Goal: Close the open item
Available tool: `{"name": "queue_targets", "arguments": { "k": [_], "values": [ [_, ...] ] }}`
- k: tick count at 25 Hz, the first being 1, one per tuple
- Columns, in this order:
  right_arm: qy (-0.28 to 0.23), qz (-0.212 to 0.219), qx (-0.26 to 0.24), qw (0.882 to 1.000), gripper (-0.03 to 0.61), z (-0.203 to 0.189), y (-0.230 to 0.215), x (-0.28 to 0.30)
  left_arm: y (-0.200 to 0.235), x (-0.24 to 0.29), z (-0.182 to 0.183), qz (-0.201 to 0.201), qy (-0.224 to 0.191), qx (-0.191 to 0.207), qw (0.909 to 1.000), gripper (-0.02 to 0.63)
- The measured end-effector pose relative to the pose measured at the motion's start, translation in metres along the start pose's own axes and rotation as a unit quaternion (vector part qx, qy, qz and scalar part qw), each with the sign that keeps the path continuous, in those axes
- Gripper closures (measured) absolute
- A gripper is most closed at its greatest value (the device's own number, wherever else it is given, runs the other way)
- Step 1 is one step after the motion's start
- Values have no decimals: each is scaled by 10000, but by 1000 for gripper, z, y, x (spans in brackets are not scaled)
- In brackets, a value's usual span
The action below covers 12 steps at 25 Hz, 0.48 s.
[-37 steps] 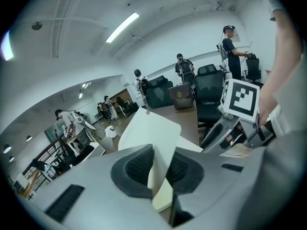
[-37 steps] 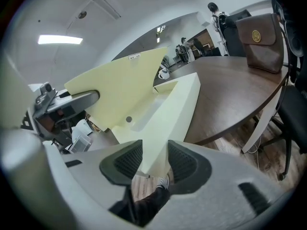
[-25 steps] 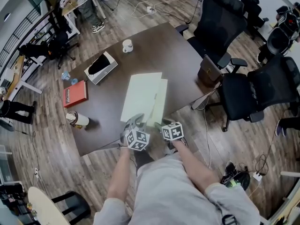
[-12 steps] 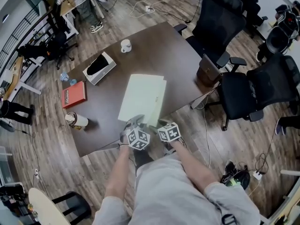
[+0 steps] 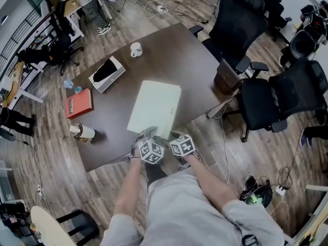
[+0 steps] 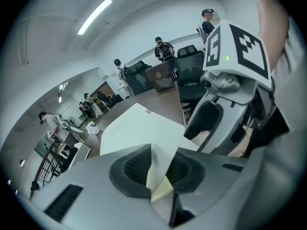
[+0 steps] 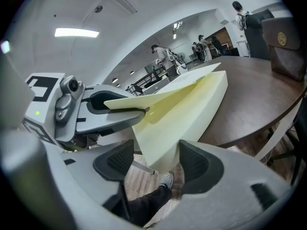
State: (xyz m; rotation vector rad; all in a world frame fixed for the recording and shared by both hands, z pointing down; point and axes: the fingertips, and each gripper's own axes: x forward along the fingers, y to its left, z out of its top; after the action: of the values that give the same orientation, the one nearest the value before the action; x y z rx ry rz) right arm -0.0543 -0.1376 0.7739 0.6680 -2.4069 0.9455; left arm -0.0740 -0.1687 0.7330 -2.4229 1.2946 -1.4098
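left gripper fingers pinch folder cover | right gripper fingers just opened, spread round its corner | best: lower cover flush, then release

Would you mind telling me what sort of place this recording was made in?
Most likely an open-plan office or lab: black office chairs beside a dark wooden table, and cables trailing across the wood floor.

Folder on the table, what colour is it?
The folder is pale yellow-green all over. It shows best in the head view.
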Motion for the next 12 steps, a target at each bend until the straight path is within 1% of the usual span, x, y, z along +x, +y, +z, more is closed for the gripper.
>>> {"name": "queue_targets", "arguments": {
  "k": [4, 12],
  "values": [
    [22, -9, -99, 9999, 293, -1, 2, 3, -2, 2, -7, -55, 70, 23, 10000, 568],
    [32, 10, -200, 9998, 293, -2, 6, 1, -9, 10, -10, -149, 183, 47, 9997, 565]
  ]
}}
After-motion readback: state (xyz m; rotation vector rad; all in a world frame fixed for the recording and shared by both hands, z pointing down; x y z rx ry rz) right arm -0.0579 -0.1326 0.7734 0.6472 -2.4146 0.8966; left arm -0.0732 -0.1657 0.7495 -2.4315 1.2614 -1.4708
